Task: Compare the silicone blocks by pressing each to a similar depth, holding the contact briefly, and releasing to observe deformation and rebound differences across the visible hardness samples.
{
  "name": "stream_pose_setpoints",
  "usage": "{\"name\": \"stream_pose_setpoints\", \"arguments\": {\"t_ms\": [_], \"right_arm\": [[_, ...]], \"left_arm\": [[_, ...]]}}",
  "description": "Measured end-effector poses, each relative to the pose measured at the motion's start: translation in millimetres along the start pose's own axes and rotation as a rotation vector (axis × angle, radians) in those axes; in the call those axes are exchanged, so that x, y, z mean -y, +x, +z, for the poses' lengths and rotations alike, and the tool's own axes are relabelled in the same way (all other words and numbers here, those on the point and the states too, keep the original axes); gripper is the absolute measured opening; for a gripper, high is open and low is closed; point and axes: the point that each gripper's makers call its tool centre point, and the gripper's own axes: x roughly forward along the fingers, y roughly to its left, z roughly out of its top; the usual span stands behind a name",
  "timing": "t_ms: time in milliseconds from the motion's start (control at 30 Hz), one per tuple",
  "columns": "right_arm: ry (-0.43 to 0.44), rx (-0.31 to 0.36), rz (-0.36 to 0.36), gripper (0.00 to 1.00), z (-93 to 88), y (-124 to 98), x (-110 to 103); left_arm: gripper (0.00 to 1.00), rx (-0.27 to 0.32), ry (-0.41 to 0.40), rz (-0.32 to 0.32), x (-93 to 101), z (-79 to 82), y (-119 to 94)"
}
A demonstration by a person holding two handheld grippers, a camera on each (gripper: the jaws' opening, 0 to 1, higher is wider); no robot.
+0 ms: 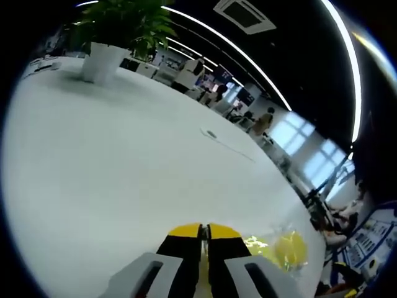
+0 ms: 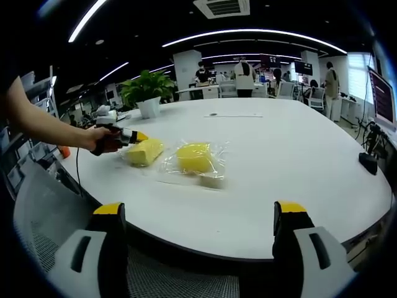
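While bagged silicone blocks show no legible label, possibly blurred.

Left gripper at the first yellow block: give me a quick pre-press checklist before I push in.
1. Left gripper at the bagged left block: ok.
2. Left jaws shut for pressing: ok, tips together in the left gripper view.
3. Contact already made: cannot tell.
4. Right gripper open, held back off the table: ok.
5. Second bagged block lies apart, untouched: ok.
6. Small pale sample beside it: hardness cannot tell.
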Motion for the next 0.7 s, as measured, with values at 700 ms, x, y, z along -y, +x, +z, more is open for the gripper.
{"name": "stream_pose_setpoints", "arguments": {"t_ms": [700], "right_arm": [[-0.001,0.011,0.003,0.92,1.5,0.4,-0.9]], "left_arm": [[0.0,0.054,0.054,-0.126,50.0,35.8,-23.6]]}}
